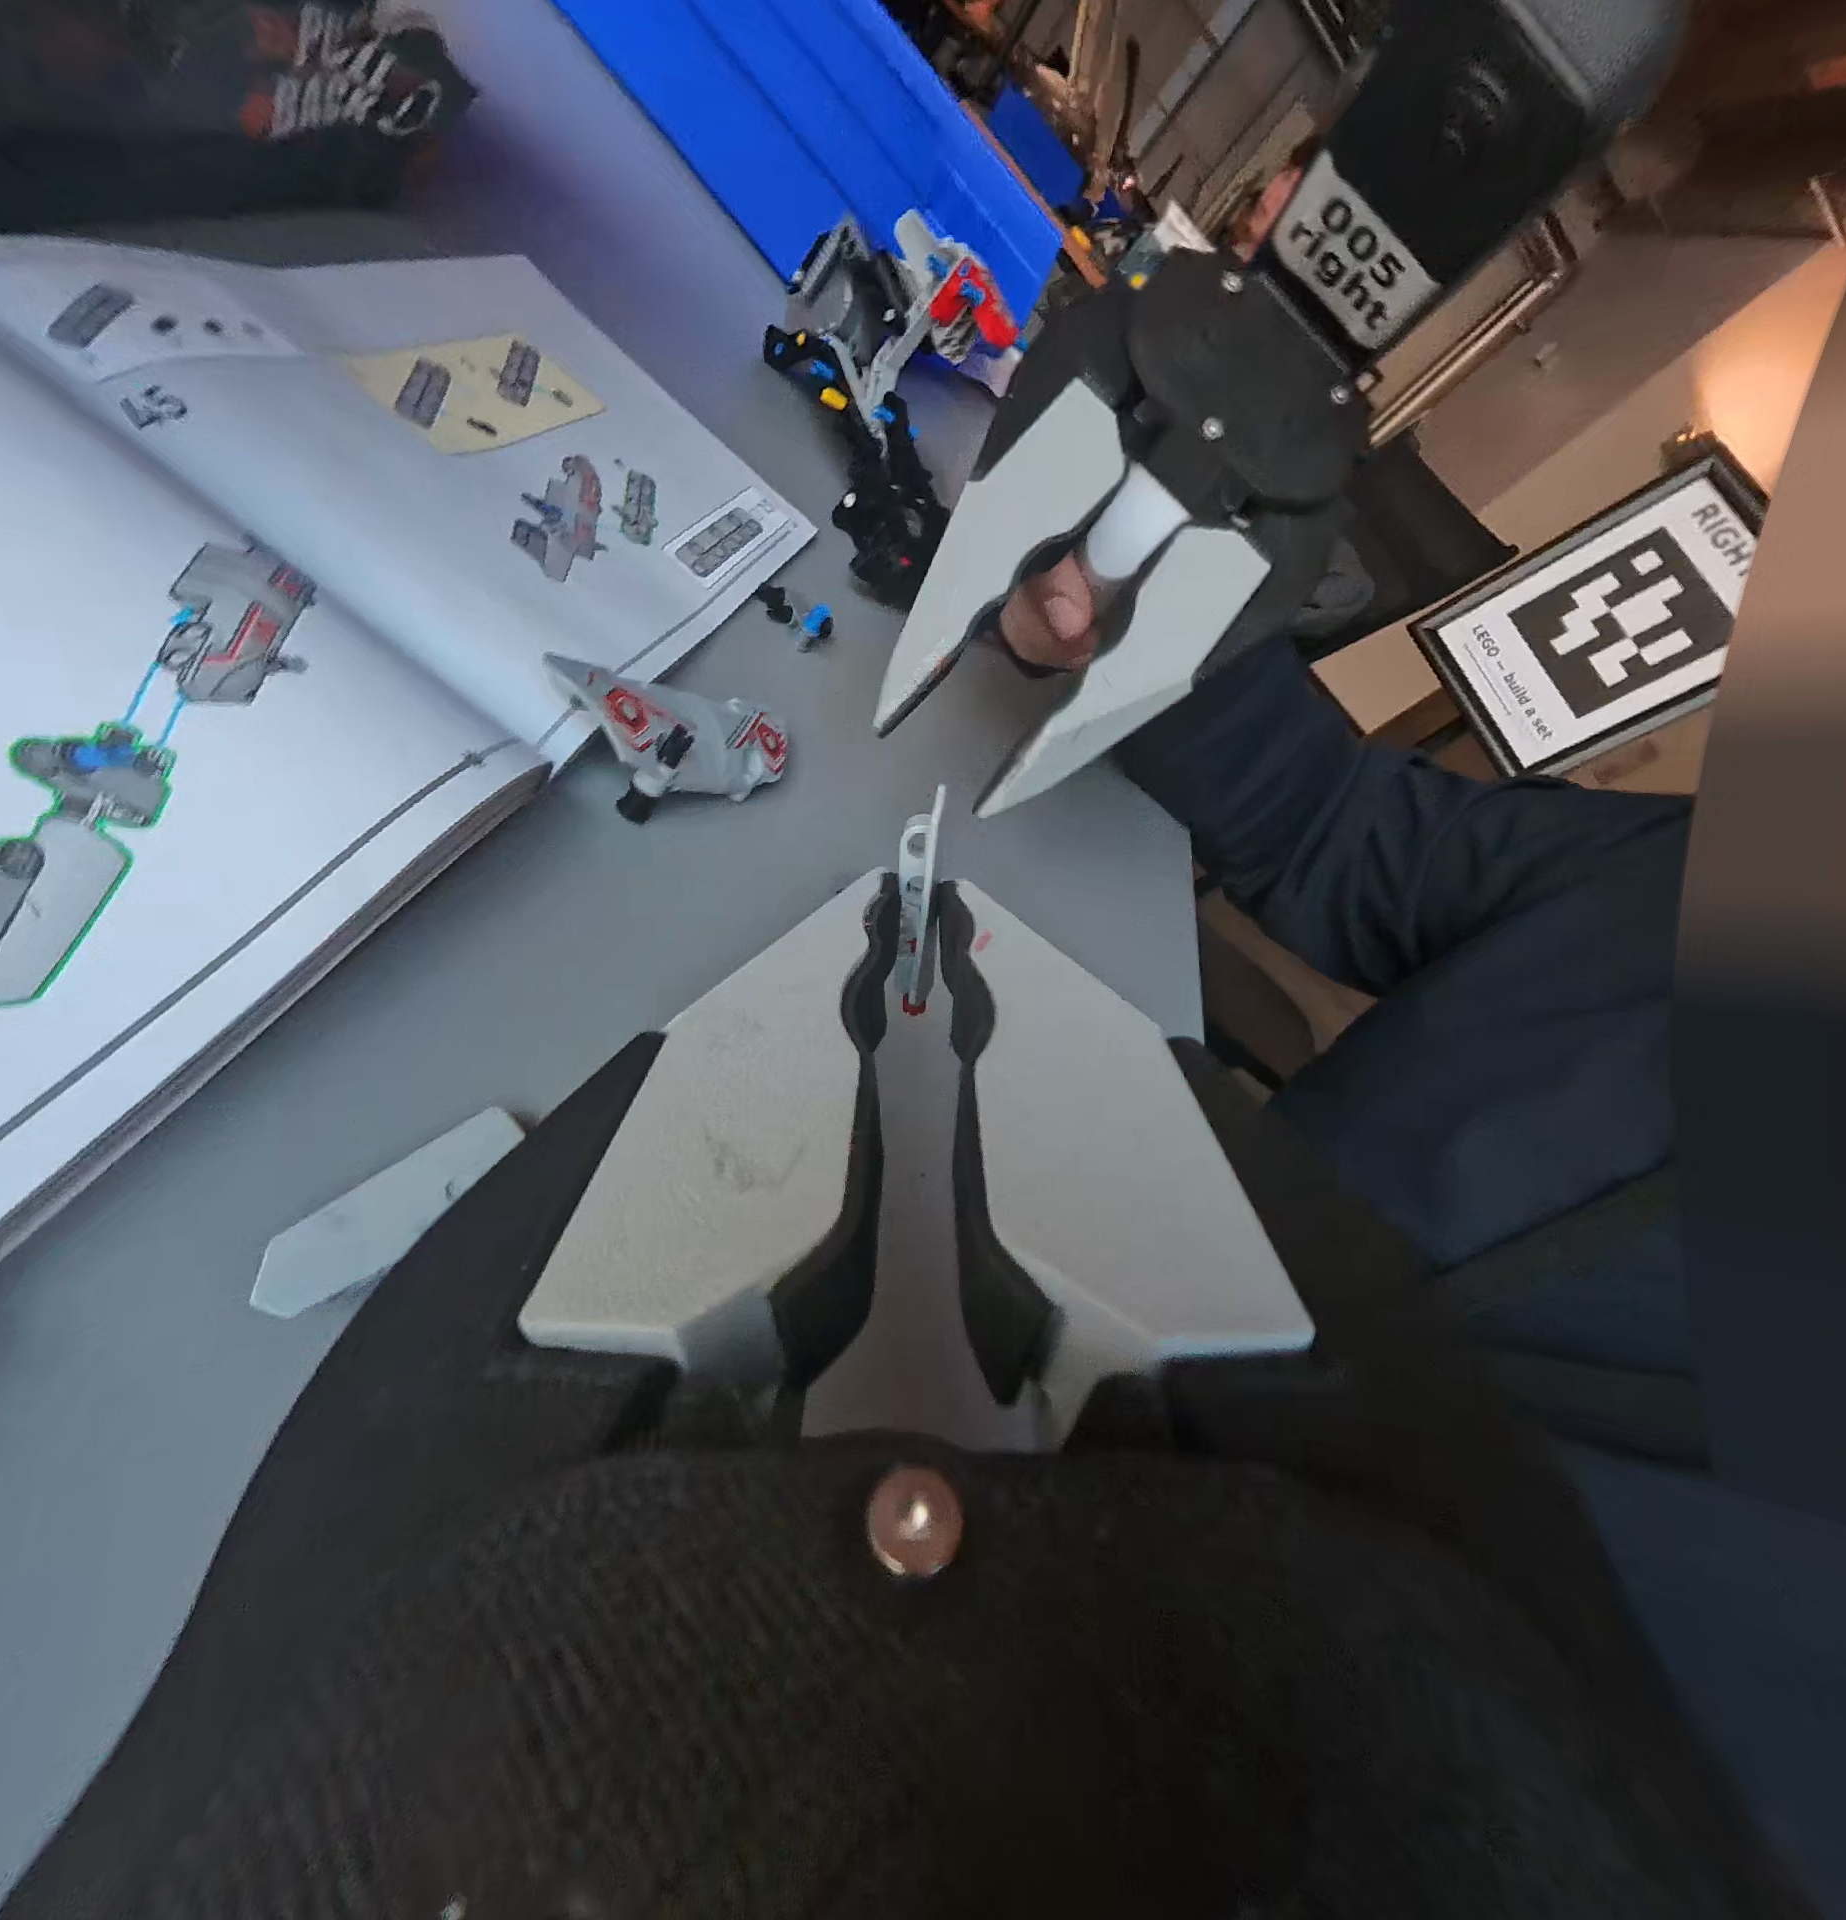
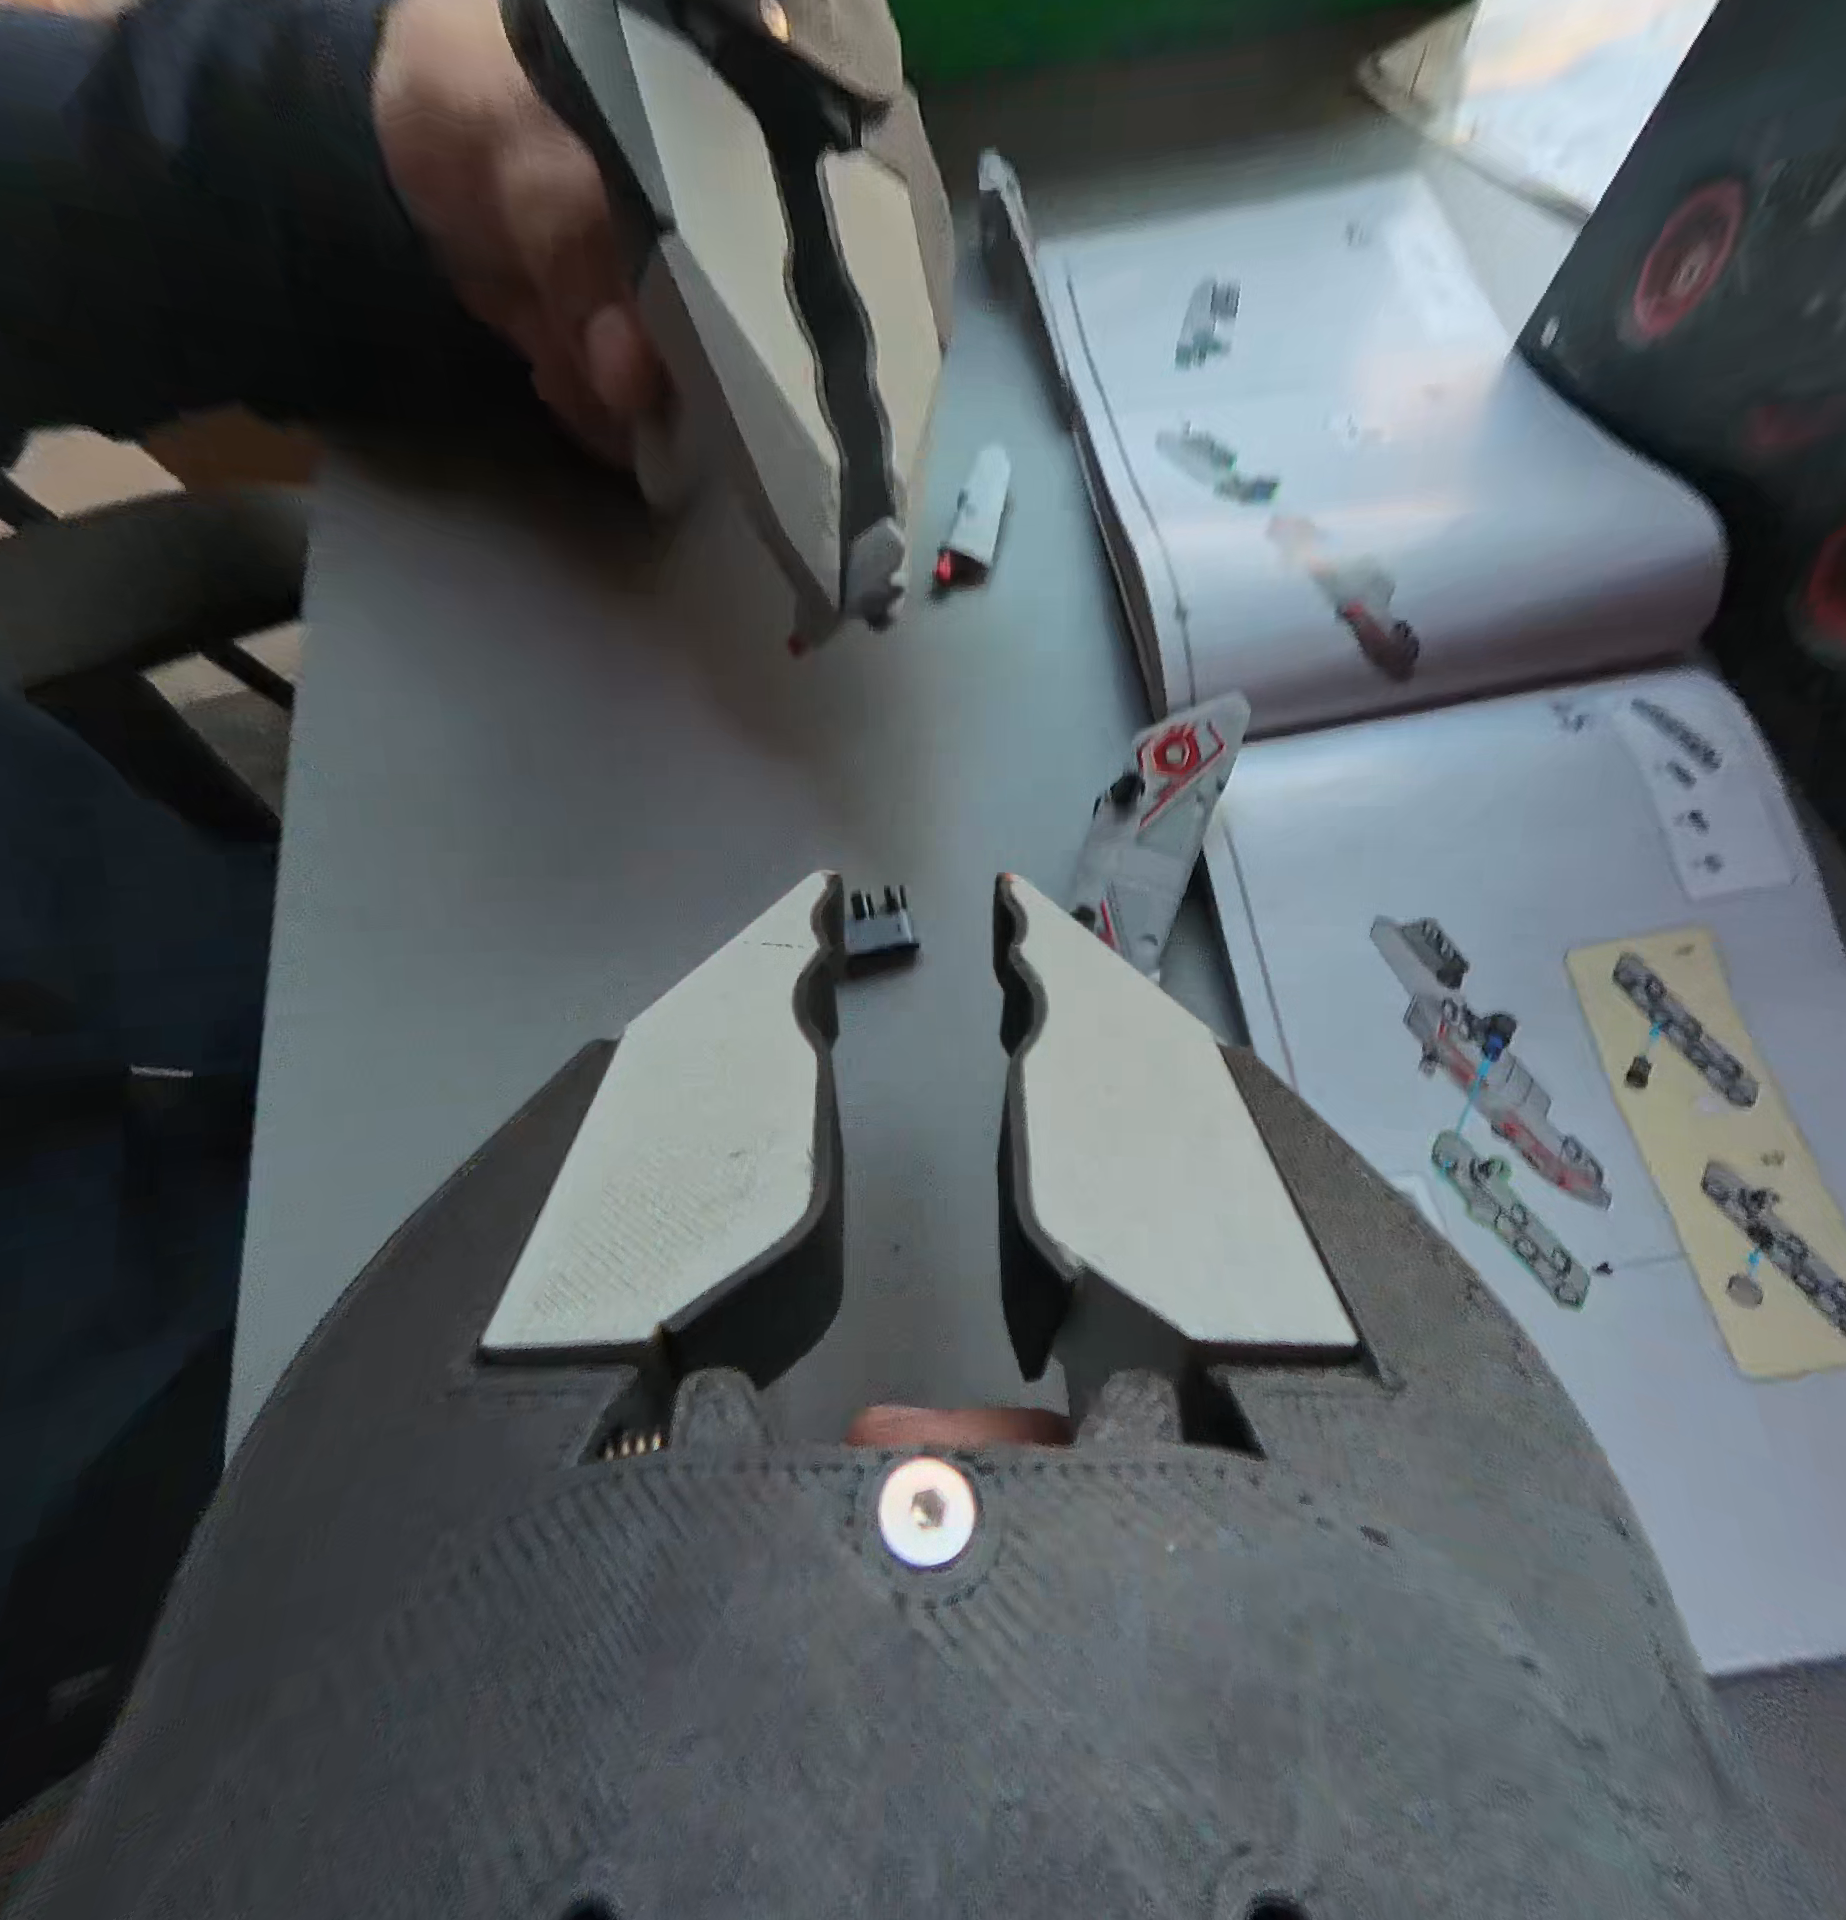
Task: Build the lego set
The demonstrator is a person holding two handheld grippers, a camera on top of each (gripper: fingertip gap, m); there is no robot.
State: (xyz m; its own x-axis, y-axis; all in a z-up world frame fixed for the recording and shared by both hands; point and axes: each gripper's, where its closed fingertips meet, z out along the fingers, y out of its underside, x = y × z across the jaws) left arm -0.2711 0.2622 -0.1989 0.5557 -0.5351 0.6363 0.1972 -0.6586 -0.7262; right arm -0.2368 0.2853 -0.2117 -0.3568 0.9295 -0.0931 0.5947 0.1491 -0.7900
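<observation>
Lettering shows in four places. A black-and-white sticker (image 1: 1350,270) sits on the body of the right gripper (image 1: 934,769). A framed white sign (image 1: 1594,623) with a black square marker stands beyond the right edge of the desk (image 1: 545,1039). The open instruction booklet (image 1: 275,582) along the desk's left edge carries a printed step number. A dark cloth (image 1: 306,94) at the far left corner bears pale lettering.

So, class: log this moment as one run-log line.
left gripper: shut on grey beam | right gripper: open over black piece | table

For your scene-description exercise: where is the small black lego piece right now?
In the right wrist view, the small black lego piece lies on the grey table, between the open right gripper's fingertips, nearer its left finger.
</observation>
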